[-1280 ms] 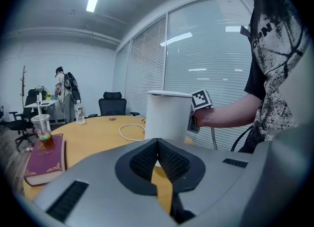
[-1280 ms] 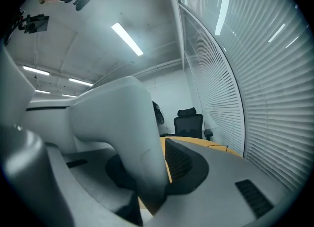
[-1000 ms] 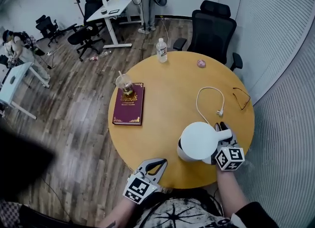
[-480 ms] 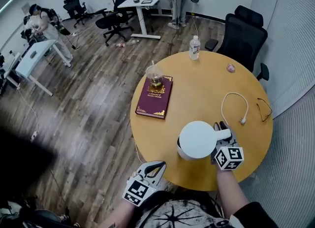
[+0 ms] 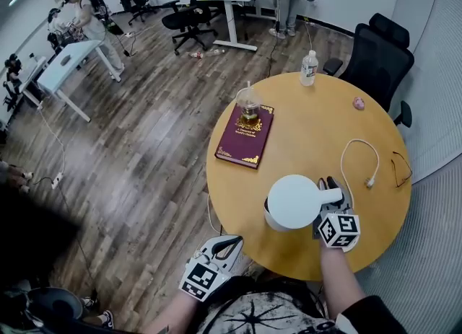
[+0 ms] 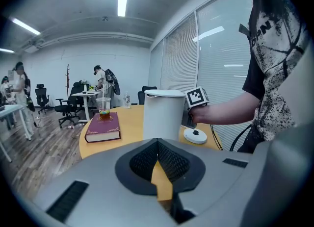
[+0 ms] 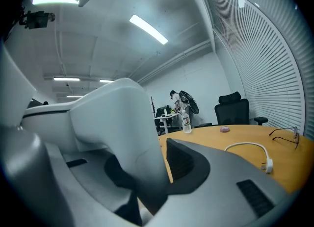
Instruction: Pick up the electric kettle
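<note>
Fingers [image 7: 184, 164] of the right gripper [image 5: 328, 185] are opening around the white handle [image 7: 122, 138] of the electric kettle [image 5: 292, 203], low and right of centre in the head view. A sliver of tabletop is showing between the handle and the right pad, so no grip is pressing on it. At the bottom of that view, the left gripper [image 5: 229, 240] is hanging just off the table edge with its tips together, holding nothing. The kettle is standing upright on the round wooden table [image 5: 310, 130], near its lower rim.

For a good lift, the jaws probably need to close squarely with the handle seated deep on the pads. A straight rise should then keep the body from swinging.

The right gripper view is showing the gap at the pad, which the kettle's lid is hiding from above. The left gripper view is showing a white base disc [image 6: 196, 135] just beside the kettle, which is not showing overhead. Farther up, the head view is laying out a looped cable [image 5: 359, 159], a red book [image 5: 247, 136] and a bottle [image 5: 309, 68] at the far rim.
</note>
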Action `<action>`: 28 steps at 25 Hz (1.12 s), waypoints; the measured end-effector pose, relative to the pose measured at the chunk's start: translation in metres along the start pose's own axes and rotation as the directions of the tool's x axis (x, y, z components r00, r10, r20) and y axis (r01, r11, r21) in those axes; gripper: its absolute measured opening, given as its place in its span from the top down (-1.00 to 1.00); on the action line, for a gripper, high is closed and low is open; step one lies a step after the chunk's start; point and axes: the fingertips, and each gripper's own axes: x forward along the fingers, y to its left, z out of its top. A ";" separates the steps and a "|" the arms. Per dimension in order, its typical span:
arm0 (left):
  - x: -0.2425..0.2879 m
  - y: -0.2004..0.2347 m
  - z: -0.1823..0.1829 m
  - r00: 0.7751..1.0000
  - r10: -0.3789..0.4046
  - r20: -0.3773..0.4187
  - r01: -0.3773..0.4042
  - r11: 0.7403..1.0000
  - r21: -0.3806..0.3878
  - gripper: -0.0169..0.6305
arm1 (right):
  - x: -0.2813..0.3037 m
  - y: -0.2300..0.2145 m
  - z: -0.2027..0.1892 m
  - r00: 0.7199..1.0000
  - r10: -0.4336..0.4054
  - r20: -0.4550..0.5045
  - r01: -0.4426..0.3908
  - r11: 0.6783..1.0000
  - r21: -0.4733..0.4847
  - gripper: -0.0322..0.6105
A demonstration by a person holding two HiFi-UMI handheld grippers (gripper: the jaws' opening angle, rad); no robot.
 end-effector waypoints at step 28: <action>0.003 -0.010 0.000 0.999 -0.049 0.001 0.049 0.999 -0.001 0.94 | -0.003 0.012 -0.042 0.995 0.079 -0.059 -0.080 0.997 -0.015 0.56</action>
